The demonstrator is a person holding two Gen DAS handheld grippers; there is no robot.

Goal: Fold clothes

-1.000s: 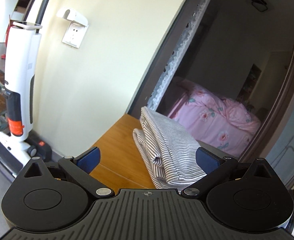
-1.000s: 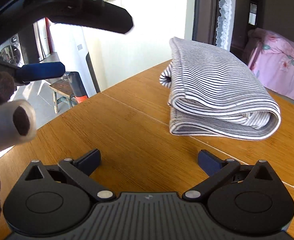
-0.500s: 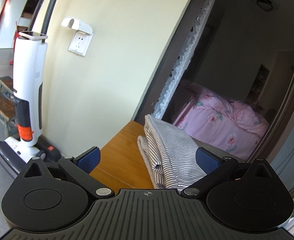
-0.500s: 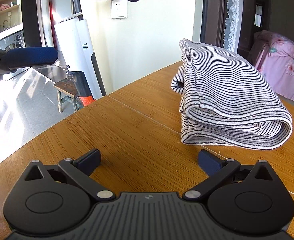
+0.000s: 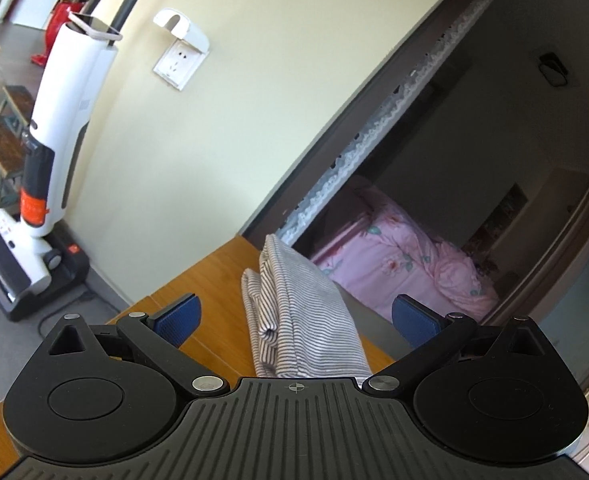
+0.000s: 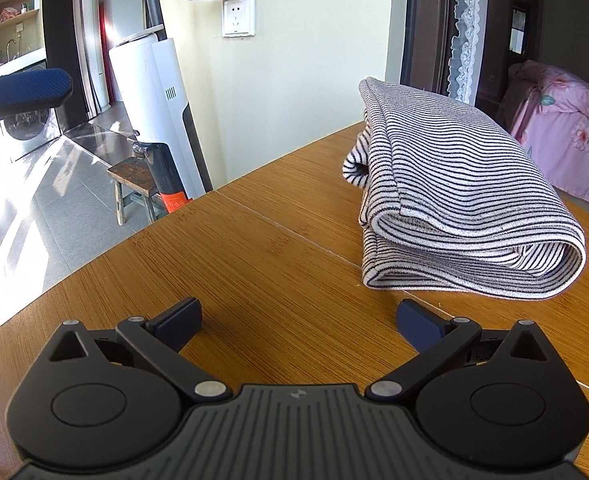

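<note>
The striped garment [image 6: 458,208] lies folded on the wooden surface [image 6: 254,264], near its far edge, in a thick bundle of several layers. The rounded fold faces to the right in the right wrist view, and loose edges show on the left side of the bundle.

The right gripper [image 6: 298,316] is low over the surface and points nearly level across it. Its jaws are spread wide and nothing is between them. The garment is ahead of it and a little to the right, apart from both fingers; the right fingertip [image 6: 416,322] is near the front edge of the bundle but does not touch it.

The left gripper [image 5: 296,316] is held higher and tilted upward, so its camera sees mostly the wall, with the garment [image 5: 298,320] below between its two blue pads. It is also fully spread and holds nothing. One of its blue pads [image 6: 26,88] shows at the left edge of the right wrist view, high above the surface.

Beside the surface a white floor cleaner [image 5: 50,152] stands against the wall under a wall socket [image 5: 178,60]. Through the doorway a bed with pink cover [image 5: 414,260] is visible.
</note>
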